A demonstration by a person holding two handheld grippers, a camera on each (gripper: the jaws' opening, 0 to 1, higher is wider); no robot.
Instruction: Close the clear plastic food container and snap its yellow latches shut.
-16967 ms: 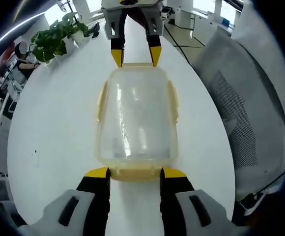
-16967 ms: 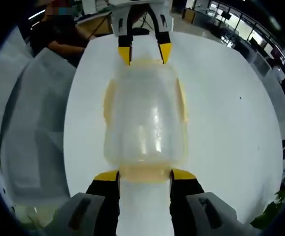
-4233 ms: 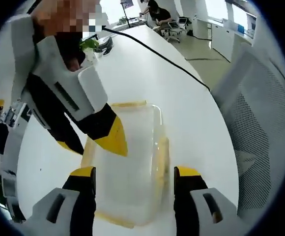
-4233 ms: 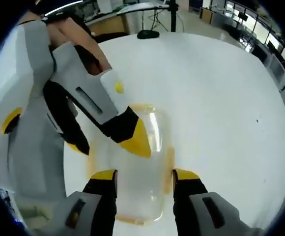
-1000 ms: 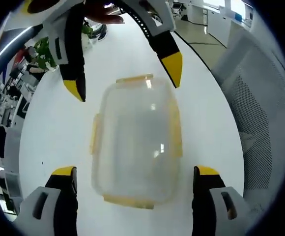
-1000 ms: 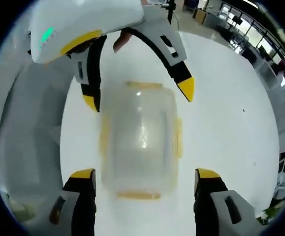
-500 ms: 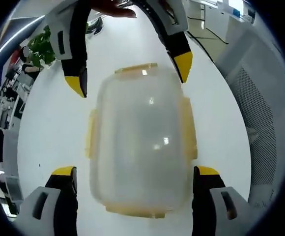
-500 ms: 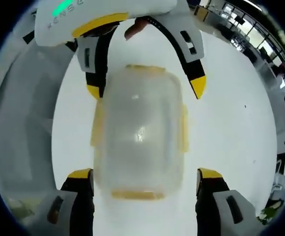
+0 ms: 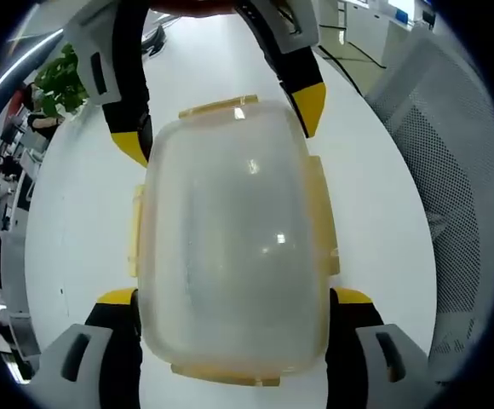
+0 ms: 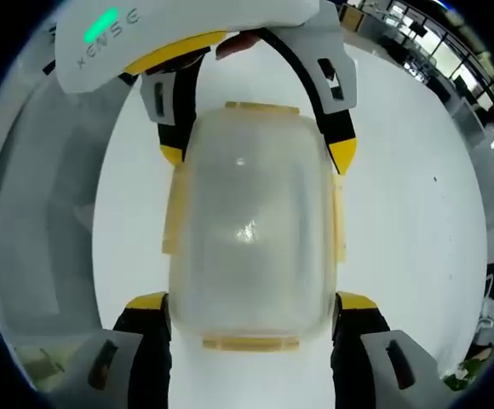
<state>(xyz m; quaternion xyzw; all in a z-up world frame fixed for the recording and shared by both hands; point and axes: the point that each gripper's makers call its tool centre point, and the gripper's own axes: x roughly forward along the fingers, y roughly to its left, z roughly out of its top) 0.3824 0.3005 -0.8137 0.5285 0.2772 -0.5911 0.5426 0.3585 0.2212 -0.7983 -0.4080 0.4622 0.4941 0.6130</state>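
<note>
- Both claws have come in on the food container [image 9: 234, 243] since half a second ago: it looks larger in each view, and the yellow tips that stood out to either side now lie close along its long walls.
- In the left gripper view the left claw [image 9: 234, 298] is spread wide with the container between its jaws; whether the tips touch the walls cannot be told.
- The right claw [image 10: 251, 302] is equally wide in the right gripper view, straddling the opposite end.
- The container sits on the white desk [image 9: 77, 213], lid on top, a yellow latch [image 9: 319, 221] along each long side and another at each end.
- From these views the side latches look flat, but whether they are clicked home cannot be told.
- Risk: squeezing from both ends at once may bow the clear walls and pop a latch open.
- Risk: uneven pressure may slide the container across the smooth desk, or tip it, so the tips skid past the latch instead of pressing it.
</note>
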